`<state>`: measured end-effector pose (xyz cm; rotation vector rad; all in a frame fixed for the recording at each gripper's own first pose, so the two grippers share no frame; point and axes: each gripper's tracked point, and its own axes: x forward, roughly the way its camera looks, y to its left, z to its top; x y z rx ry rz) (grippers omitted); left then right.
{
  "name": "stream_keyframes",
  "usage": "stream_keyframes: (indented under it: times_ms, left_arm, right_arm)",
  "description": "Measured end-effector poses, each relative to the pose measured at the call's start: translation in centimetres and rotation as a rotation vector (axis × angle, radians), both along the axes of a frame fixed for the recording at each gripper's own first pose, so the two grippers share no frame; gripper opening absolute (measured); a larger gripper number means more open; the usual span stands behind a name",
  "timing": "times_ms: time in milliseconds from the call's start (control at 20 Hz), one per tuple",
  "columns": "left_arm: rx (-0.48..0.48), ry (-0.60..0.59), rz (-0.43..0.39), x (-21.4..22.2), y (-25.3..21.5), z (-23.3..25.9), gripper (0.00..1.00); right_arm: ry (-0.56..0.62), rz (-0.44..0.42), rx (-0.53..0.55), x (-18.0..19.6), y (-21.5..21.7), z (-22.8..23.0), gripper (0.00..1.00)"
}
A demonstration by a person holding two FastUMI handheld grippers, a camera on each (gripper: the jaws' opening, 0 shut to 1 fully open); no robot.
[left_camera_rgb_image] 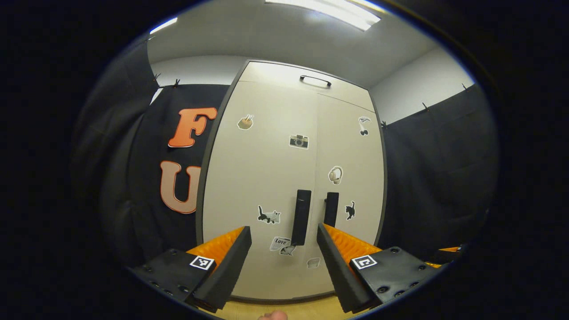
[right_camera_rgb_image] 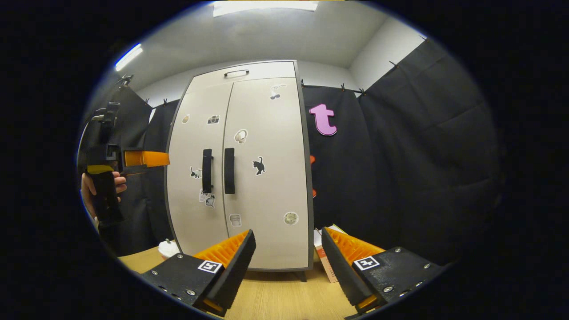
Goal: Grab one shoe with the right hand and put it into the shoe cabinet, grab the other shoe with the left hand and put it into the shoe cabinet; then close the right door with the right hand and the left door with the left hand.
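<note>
The pale shoe cabinet (left_camera_rgb_image: 266, 169) (right_camera_rgb_image: 262, 178) stands upright with both doors shut flush, stickers scattered over them. Its two dark vertical handles (left_camera_rgb_image: 301, 218) (right_camera_rgb_image: 207, 170) sit side by side at the centre seam. My left gripper (left_camera_rgb_image: 284, 249) is open and empty, a short way in front of the doors, aimed at the left handle. My right gripper (right_camera_rgb_image: 288, 249) is open and empty too, farther back and to the right of the cabinet. In the right gripper view the left gripper (right_camera_rgb_image: 146, 158) is held by a hand (right_camera_rgb_image: 89, 186) at the far left, level with the handles.
The cabinet rests on a wooden surface (right_camera_rgb_image: 275, 293) (left_camera_rgb_image: 284, 309). A small white object (right_camera_rgb_image: 169, 248) lies by its left foot and a box (right_camera_rgb_image: 321, 255) leans at its right foot. Black cloth walls (right_camera_rgb_image: 400, 155) close in on both sides.
</note>
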<state>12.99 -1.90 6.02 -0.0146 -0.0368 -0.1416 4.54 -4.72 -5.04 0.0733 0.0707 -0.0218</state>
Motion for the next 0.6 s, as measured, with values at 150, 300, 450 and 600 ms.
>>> stream_keyframes:
  times_ms: [150,300,450,600]
  left_arm:
    - [0.023,0.012,0.041,-3.3,1.2,-1.3,0.96]
    - [-0.004,0.053,0.078,-6.6,2.1,-4.2,0.96]
    - [-0.014,0.059,0.134,-9.0,3.5,-6.7,0.96]
    - [-0.027,0.090,0.165,-10.9,4.2,-8.5,0.96]
  right_arm:
    - [-0.006,0.012,-0.015,-0.8,0.3,0.3,0.92]
    - [-0.007,0.013,-0.027,-1.7,0.5,0.4,0.92]
    - [-0.011,0.015,-0.026,-2.3,0.8,0.4,0.92]
    - [-0.006,0.026,-0.029,-2.6,1.2,0.2,0.92]
